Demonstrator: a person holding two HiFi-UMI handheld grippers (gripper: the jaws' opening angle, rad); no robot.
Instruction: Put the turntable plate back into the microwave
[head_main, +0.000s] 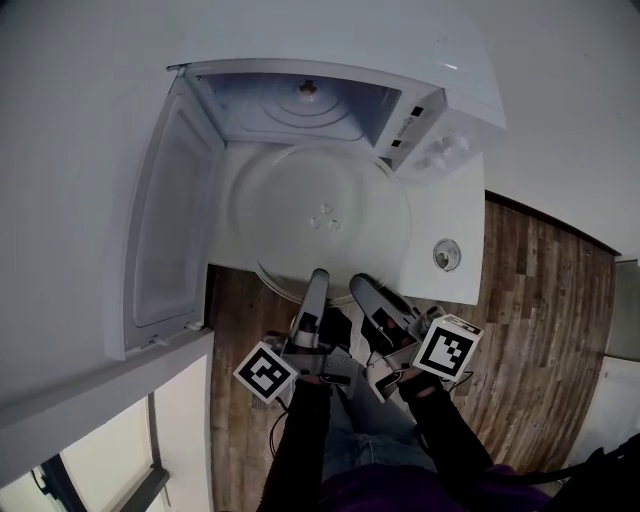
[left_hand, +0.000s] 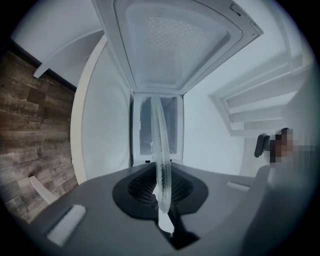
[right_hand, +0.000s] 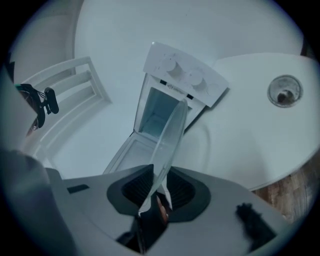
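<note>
Presently, the turntable plate (head_main: 320, 215), a round disc of clear glass with a raised rim and small moulded lugs at its centre, was held roughly level over the white table (head_main: 446, 290), just in front of the open microwave (head_main: 300, 100) and outside its cavity. The left gripper (head_main: 318, 275) was closed tight on the near rim of the plate. In the left gripper view the glass edge ran upright between the ribbed black pads, with the jaws nearly together. The right gripper (head_main: 362, 283) clamped the same near rim just beside it. In the right gripper view the rim sat tilted between the pads, which stood somewhat wider apart.

The microwave was a white box with a smooth interior and a circular recess in its floor. Its door (head_main: 170, 230) was swung fully out at the left, showing a rectangular window with a dotted mesh. Two round knobs (head_main: 445, 150) sat on the control panel at the right. A small round object (head_main: 446, 254) lay on the table near the plate. Wood-grain planks (head_main: 540, 300) covered the floor.
</note>
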